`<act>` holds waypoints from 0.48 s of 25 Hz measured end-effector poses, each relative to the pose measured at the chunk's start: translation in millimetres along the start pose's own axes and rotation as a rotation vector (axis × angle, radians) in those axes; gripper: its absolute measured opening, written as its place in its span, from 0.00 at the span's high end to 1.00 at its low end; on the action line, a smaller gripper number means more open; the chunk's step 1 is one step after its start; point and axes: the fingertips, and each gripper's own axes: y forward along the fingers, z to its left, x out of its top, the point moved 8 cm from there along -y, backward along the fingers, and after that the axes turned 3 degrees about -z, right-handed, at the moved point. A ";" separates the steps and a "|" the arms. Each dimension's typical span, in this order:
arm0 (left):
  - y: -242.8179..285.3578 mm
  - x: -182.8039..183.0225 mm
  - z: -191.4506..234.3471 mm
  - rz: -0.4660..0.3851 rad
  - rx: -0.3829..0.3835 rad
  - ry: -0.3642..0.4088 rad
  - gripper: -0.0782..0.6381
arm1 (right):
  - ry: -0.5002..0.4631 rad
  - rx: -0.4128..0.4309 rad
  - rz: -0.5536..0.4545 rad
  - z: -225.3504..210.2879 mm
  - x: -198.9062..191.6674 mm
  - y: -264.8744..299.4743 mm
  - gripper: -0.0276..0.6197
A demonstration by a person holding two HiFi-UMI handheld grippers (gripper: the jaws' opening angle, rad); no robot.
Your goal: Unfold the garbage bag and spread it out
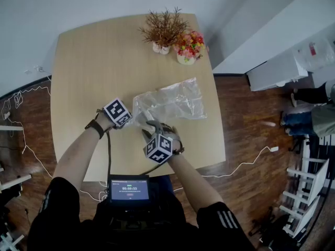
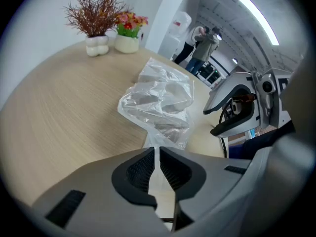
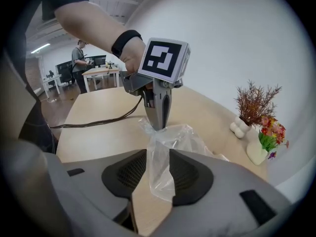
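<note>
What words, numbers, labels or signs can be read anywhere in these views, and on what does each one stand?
Nothing can be quoted with confidence.
Chest-mounted screen: pale text and a row of digits like a timer, too small to read.
Red label on the water bottle: too blurred to read.
Marker cubes: black-and-white square patterns only, no letters or digits.
Garbage bag: clear plastic, no print visible.

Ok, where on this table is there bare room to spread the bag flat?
The table is bare from its left edge to the garbage bag. Crowded: the twig pot and flower pot at the far edge, and the bag's near end, pinched by the left hand-held gripper.
</note>
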 end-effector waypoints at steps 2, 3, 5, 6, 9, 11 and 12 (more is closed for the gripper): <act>-0.8 1.1 0.9 -0.004 -0.001 -0.008 0.85 | -0.021 0.017 0.009 2.6 6.3 10.3 0.69; -0.7 1.4 1.3 -0.006 -0.002 -0.012 0.85 | -0.029 0.025 0.015 4.1 8.5 16.5 0.69; 0.1 1.4 1.4 -0.010 -0.004 -0.018 0.85 | -0.041 0.042 0.034 7.8 11.1 29.4 0.69; 0.5 1.3 1.2 -0.011 -0.006 -0.020 0.85 | -0.045 0.049 0.045 9.7 11.8 35.6 0.69; 0.5 1.4 0.7 -0.019 -0.014 -0.028 0.85 | -0.051 0.049 0.082 13.2 10.8 52.2 0.69; -0.2 1.4 0.2 -0.024 -0.020 -0.034 0.85 | -0.055 0.035 0.107 13.4 8.7 59.8 0.69; -0.5 1.3 0.0 -0.026 -0.021 -0.036 0.85 | -0.058 0.029 0.120 13.2 7.1 62.6 0.69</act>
